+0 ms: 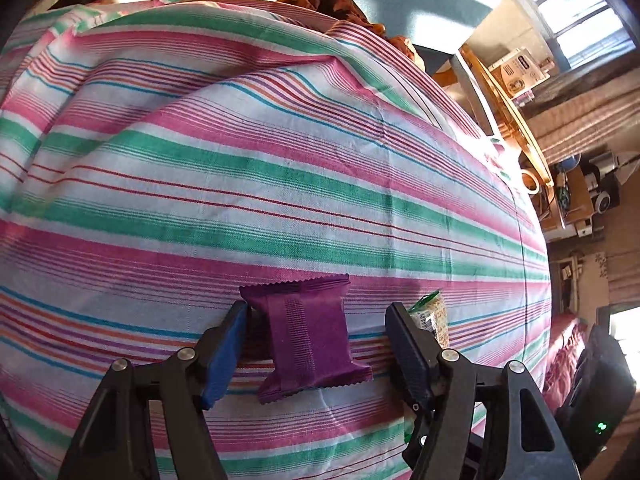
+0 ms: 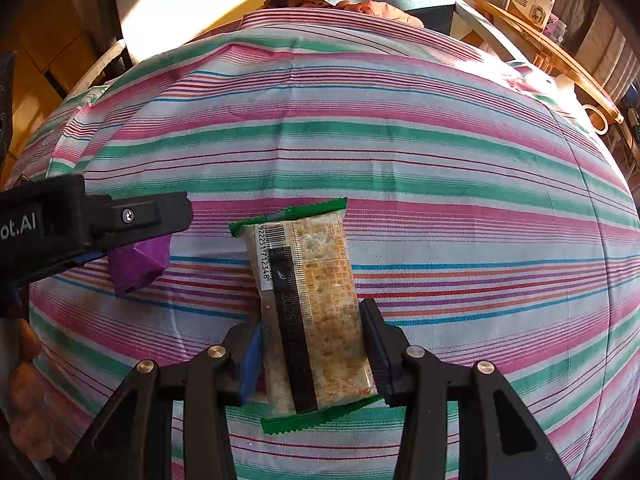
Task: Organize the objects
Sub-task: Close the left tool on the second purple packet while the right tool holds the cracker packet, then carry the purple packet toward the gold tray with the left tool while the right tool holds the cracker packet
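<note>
A purple snack packet (image 1: 310, 340) lies on the striped cloth (image 1: 280, 168) between the fingers of my left gripper (image 1: 318, 318). The left pad is at its edge and the right pad stands clear of it, so that gripper is open. My right gripper (image 2: 312, 320) is shut on a clear cracker packet with green ends (image 2: 308, 280), its pads pressing both long sides. In the right wrist view the purple packet (image 2: 136, 264) sits to the left under one of the left gripper's fingers (image 2: 152, 212). The cracker packet (image 1: 430, 312) peeks out behind the left gripper's right finger.
The striped cloth (image 2: 440, 140) covers the whole surface. Brown clothing (image 2: 360, 6) is bunched at its far edge. A wooden shelf (image 2: 552, 48) with boxes and a cup stands to the right. A hand (image 2: 24, 400) shows at the lower left edge.
</note>
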`<action>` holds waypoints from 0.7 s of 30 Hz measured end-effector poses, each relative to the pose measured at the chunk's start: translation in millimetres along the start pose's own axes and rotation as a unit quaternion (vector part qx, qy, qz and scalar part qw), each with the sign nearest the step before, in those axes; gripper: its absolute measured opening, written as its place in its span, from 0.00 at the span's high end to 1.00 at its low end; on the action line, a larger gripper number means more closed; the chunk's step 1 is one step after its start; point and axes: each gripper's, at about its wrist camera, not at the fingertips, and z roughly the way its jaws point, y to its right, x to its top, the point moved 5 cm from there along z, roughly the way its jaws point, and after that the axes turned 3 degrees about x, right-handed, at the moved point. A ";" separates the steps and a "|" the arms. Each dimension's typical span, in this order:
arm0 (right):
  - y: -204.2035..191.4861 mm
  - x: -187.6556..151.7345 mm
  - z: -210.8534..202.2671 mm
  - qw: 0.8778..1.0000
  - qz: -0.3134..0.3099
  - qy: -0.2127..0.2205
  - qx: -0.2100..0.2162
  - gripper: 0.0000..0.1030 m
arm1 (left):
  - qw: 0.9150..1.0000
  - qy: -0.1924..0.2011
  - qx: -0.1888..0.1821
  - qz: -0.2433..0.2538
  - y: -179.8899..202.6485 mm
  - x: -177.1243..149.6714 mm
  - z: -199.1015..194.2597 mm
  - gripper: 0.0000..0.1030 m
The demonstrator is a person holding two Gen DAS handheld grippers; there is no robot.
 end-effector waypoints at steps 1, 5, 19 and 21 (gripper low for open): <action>-0.3 -0.1 0.0 1.000 0.000 0.000 0.000 0.56 | 1.000 0.001 0.005 0.012 -0.3 -1.1 -0.1 0.35; -1.3 -2.0 0.9 1.000 -0.005 0.000 -0.001 0.56 | 0.996 0.010 0.045 0.073 -1.7 -5.6 -0.2 0.59; -8.8 -10.5 -3.4 1.000 -0.019 0.013 -0.005 0.56 | 0.961 0.106 0.113 0.230 -20.0 -47.9 -17.2 0.67; -9.0 -11.1 -3.7 1.000 -0.018 0.018 -0.003 0.55 | 0.957 0.119 0.117 0.237 -22.3 -52.9 -18.4 0.68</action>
